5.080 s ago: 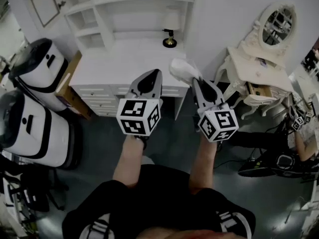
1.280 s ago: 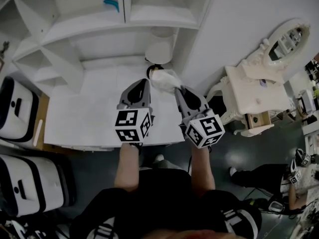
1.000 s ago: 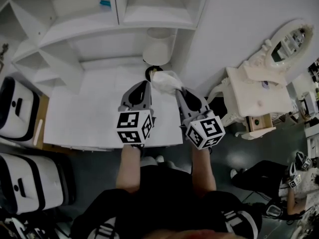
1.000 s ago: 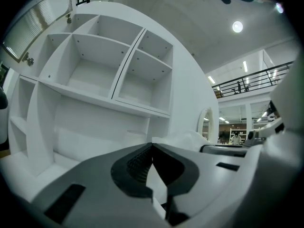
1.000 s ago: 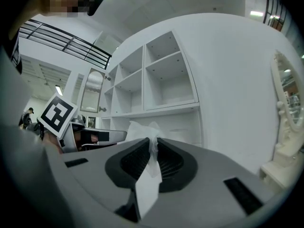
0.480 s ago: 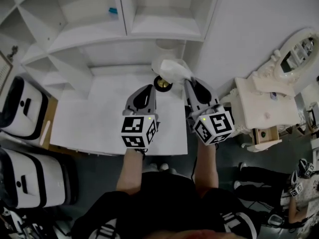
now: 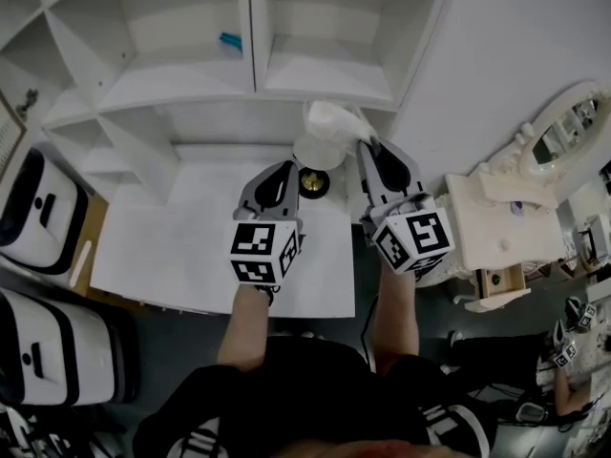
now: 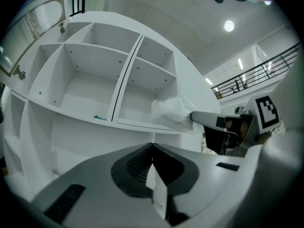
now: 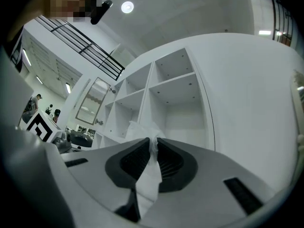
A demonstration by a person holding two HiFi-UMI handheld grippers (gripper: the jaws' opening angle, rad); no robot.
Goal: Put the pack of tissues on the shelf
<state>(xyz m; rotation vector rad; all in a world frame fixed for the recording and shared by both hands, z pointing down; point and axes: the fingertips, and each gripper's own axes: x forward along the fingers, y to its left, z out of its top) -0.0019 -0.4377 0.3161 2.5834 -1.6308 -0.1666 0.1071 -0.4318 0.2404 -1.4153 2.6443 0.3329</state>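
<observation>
The pack of tissues [image 7: 333, 122] is a soft white plastic bundle, and my right gripper [image 7: 367, 147] is shut on its near end. It hangs in front of the lower right compartment [image 7: 325, 70] of the white shelf, just above a lamp shade [image 7: 316, 151]. In the right gripper view the pack [image 9: 140, 128] sticks out past my right gripper [image 9: 153, 144], with the open compartments [image 9: 180, 113] behind. My left gripper [image 7: 285, 167] hovers over the white desk [image 7: 181, 237], shut and empty. In the left gripper view my left gripper [image 8: 152, 146] points at the shelf, with the pack [image 8: 170, 109] at its right.
A small blue thing [image 7: 230, 40] lies in the shelf's left compartment. The lamp's brass base [image 7: 310, 182] stands on the desk between my grippers. A white dressing table with an oval mirror [image 7: 520, 198] is at the right. Two white-and-black cases [image 7: 43, 208] stand at the left.
Both grippers have moved forward and up, from over the desk's front edge toward the shelf. The pack has risen with the right gripper to the lower right compartment's opening.
</observation>
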